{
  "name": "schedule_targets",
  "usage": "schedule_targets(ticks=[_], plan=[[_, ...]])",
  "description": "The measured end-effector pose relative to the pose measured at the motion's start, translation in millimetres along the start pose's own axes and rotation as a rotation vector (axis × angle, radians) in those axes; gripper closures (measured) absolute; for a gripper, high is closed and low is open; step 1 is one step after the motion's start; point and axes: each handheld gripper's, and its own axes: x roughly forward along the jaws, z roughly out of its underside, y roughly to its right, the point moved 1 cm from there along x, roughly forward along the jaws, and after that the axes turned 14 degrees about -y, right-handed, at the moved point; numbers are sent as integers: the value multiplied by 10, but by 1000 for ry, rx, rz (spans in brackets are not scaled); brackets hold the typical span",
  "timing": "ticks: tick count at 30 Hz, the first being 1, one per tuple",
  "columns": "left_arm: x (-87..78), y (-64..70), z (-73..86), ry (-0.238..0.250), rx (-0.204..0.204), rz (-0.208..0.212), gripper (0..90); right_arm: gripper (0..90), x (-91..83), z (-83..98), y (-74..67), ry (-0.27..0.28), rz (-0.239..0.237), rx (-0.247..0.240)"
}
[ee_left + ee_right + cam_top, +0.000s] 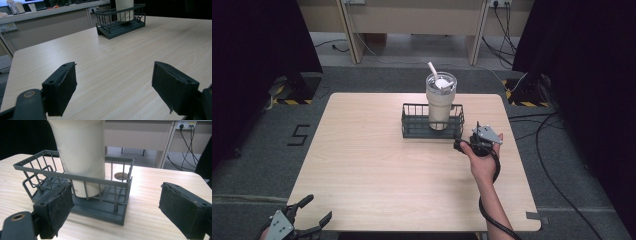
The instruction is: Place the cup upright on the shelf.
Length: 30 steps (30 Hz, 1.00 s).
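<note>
Just beside the near right corner of the dark grey wire basket (pixel 432 121) sits the right gripper (pixel 465 142), jaws spread wide and empty, the basket's corner ahead of its left jaw in the right gripper view. Upright inside the basket stands a tall cream plastic tumbler (pixel 440 102) with a clear lid and a white straw (pixel 432 68). Both rest toward the far middle of the pale wood-grain surface (pixel 377 165). Well apart, at the near left edge, the left gripper (pixel 314 214) hangs wide and empty. Small dark writing low on the tumbler is too blurred to read; a black "5" (pixel 298 135) marks the floor.
</note>
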Motion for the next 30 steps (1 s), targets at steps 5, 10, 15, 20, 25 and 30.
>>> schedule_targets(ticks=[5, 10, 15, 20, 25, 30], plan=[[2, -1, 2, -1, -2, 0, 193, 120, -68, 60, 48, 1, 2, 5], [3, 0, 1, -3, 0, -1, 193, 121, -125, 140, 98, -7, 10, 13], [8, 1, 3, -2, -2, -1, 193, 121, -172, 193, 155, -9, 22, 18], [7, 2, 3, -3, -2, -1, 193, 121, -237, 258, 222, -16, 34, 27], [8, 2, 3, -4, -3, -1, 193, 121, -315, 329, 286, -21, 49, 37], [8, 3, 2, -6, -1, -2, 193, 121, -392, 390, 353, -21, 68, 52]])
